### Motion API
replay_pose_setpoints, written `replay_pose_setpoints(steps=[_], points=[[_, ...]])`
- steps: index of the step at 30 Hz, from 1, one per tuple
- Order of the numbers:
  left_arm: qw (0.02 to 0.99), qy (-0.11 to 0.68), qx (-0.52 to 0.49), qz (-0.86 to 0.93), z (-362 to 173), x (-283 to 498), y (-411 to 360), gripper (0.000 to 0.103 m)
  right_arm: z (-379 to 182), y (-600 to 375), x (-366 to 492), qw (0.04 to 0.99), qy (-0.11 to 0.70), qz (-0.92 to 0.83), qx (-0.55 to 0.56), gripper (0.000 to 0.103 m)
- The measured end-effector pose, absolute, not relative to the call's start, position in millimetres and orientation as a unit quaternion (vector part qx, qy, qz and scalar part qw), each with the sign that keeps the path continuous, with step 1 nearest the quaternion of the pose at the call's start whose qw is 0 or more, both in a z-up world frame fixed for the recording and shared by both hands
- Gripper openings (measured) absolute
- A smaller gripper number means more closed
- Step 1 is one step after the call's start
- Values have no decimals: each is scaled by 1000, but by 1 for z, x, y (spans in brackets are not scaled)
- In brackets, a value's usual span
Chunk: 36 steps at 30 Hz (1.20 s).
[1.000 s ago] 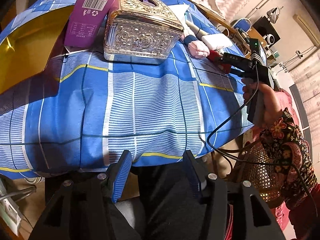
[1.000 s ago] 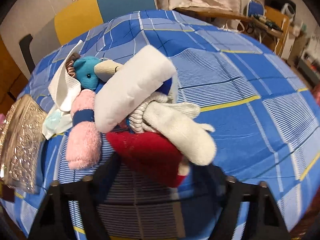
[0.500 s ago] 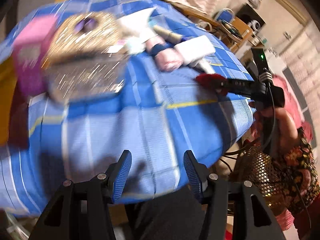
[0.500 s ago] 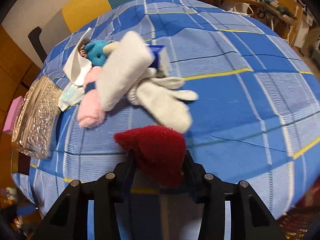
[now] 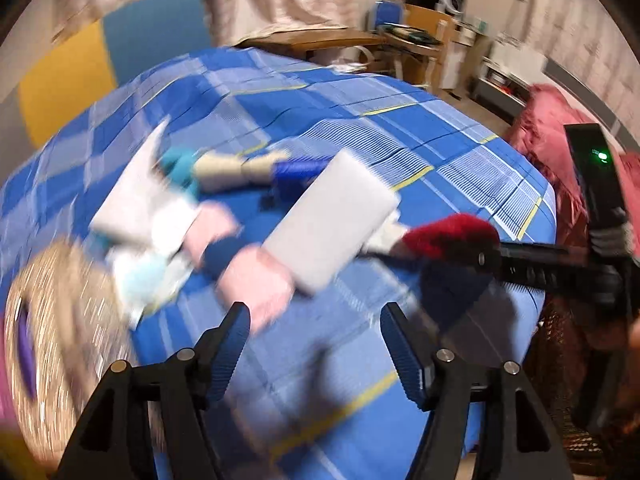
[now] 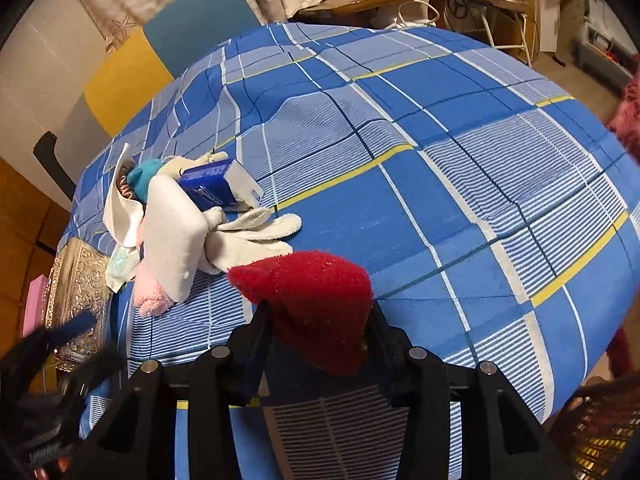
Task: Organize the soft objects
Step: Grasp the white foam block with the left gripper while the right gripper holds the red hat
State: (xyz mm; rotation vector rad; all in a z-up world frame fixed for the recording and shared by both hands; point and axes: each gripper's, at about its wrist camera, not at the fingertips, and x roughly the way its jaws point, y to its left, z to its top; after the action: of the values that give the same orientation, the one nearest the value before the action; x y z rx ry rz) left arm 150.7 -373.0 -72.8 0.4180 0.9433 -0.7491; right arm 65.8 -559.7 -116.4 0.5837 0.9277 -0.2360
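At the far left of the surface (image 6: 500,184), which is covered with a blue checked cloth, a pink box (image 6: 33,304) stands against an embossed silver tissue box (image 6: 78,292). Just to the right of them lies the heap of soft objects: a white tissue (image 6: 120,216), a teal plush toy (image 6: 145,174), a pink fuzzy sock (image 6: 150,300), a white sponge pad (image 6: 174,236), a blue tissue pack (image 6: 212,188) and a cream knitted glove (image 6: 252,236), all touching one another. The left hand-held gripper (image 5: 316,344) hangs over the near edge beside this heap; its jaws are opening wide and nothing is between them. Further right, the right hand-held gripper (image 6: 318,320) is closed on a red fuzzy sock (image 6: 312,300), which it holds lifted above the cloth, apart from the heap. At the far right, below the edge of the surface, a woven basket (image 6: 596,428) is partly visible.
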Motion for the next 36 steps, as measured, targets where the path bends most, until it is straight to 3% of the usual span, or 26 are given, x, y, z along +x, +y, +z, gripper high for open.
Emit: replay_pose_setpoints(steps=[12, 14, 16, 17, 19, 36], points=[[782, 383, 325, -369, -107, 174, -437, 74, -124, -575, 73, 832, 432, -121, 327, 46], [782, 397, 307, -369, -111, 179, -436, 74, -125, -576, 74, 829, 434, -121, 331, 46], [784, 417, 287, -360, -115, 185, -432, 62, -125, -577, 74, 828, 434, -119, 334, 46], [784, 424, 278, -357, -117, 186, -429, 60, -125, -576, 74, 829, 434, -117, 334, 46], [788, 428, 266, -353, -117, 185, -423, 45, -124, -575, 75, 832, 431, -115, 330, 46], [804, 455, 94, -371, -87, 152, -329, 40, -116, -554, 81, 858, 418, -83, 287, 46]])
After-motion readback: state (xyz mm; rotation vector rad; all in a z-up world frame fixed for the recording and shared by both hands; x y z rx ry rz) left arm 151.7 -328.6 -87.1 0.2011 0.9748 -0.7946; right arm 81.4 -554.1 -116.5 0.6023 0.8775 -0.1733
